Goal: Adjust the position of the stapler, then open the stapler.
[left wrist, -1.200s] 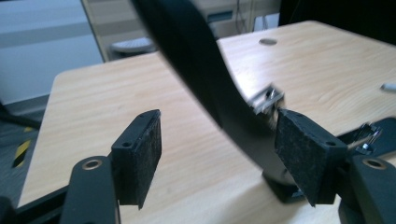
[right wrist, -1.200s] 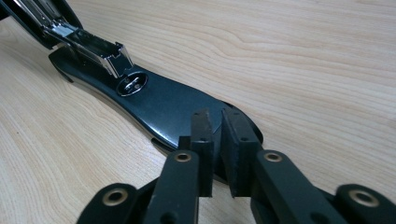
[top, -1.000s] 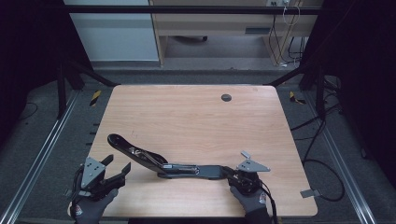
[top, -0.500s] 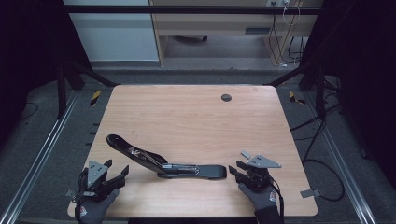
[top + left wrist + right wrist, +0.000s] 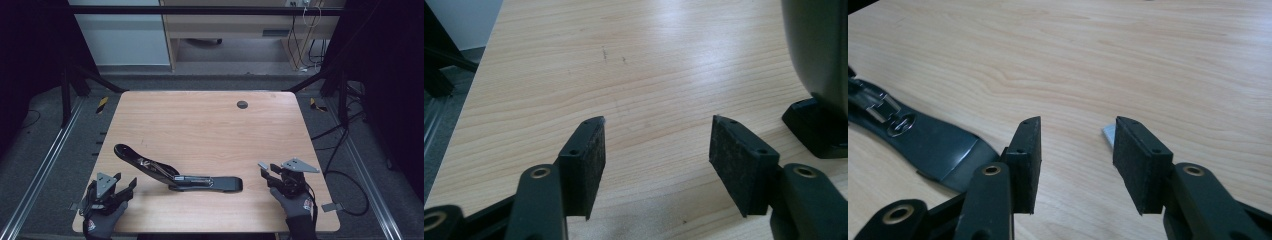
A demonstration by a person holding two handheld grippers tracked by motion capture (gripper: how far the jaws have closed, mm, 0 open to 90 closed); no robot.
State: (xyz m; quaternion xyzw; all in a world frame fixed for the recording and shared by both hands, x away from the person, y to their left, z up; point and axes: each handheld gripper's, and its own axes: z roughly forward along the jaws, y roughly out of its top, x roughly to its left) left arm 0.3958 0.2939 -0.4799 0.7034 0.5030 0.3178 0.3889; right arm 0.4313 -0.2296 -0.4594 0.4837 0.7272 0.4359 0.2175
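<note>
The stapler [image 5: 819, 75] is cut off by the left gripper view's right edge.

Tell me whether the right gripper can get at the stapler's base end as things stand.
Probably yes: the right gripper is open, and bare table lies between it and the opened black stapler.

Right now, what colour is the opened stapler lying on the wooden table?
Black with silvery metal inside; the high view shows it best.

A light wooden table [image 5: 210, 125] bears an opened black stapler [image 5: 175, 172] near its front edge.
</note>
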